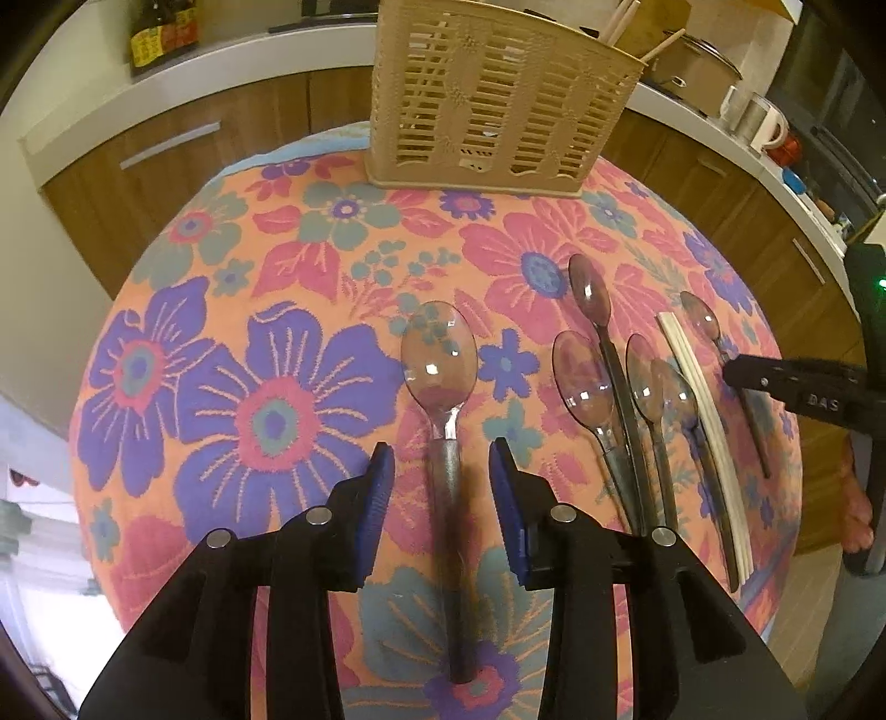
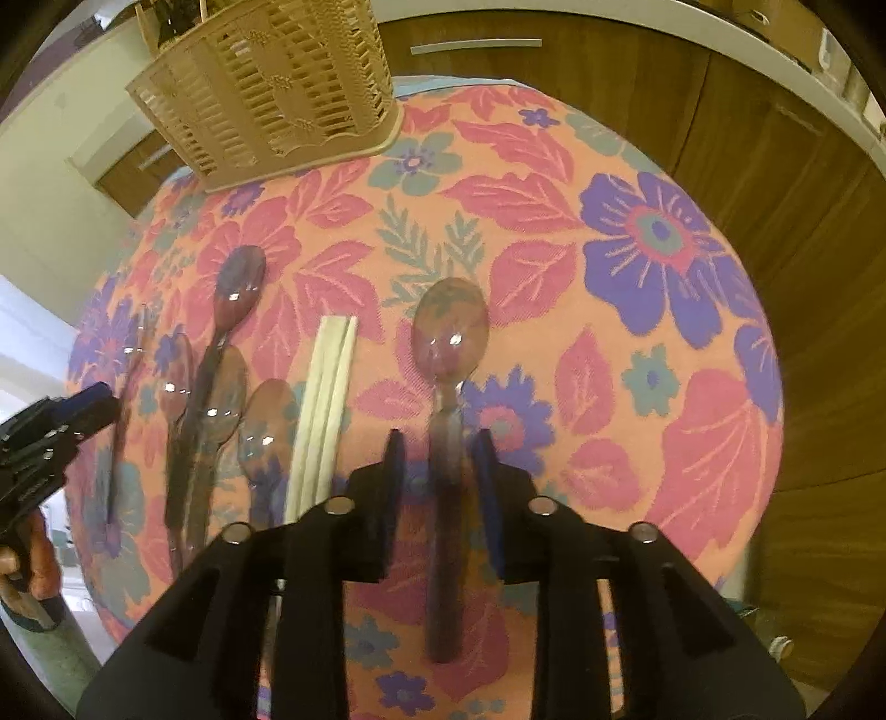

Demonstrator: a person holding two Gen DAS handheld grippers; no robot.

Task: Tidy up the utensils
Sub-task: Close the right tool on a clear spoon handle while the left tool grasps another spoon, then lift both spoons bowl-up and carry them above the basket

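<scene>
Both my grippers straddle spoon handles, jaws apart, nothing clamped: left gripper over the big spoon, right gripper over the far-right spoon. Risk as I see it: the slick, thin handles squirt sideways or skid on the floral cloth when I close.

In the right wrist view, motion blur smears the spoon handle between the fingers, so contact cannot be judged. The left gripper is cut off at the left edge. In the left wrist view, the utensil basket loses its top to the frame, and the bottle label is unreadable.
</scene>
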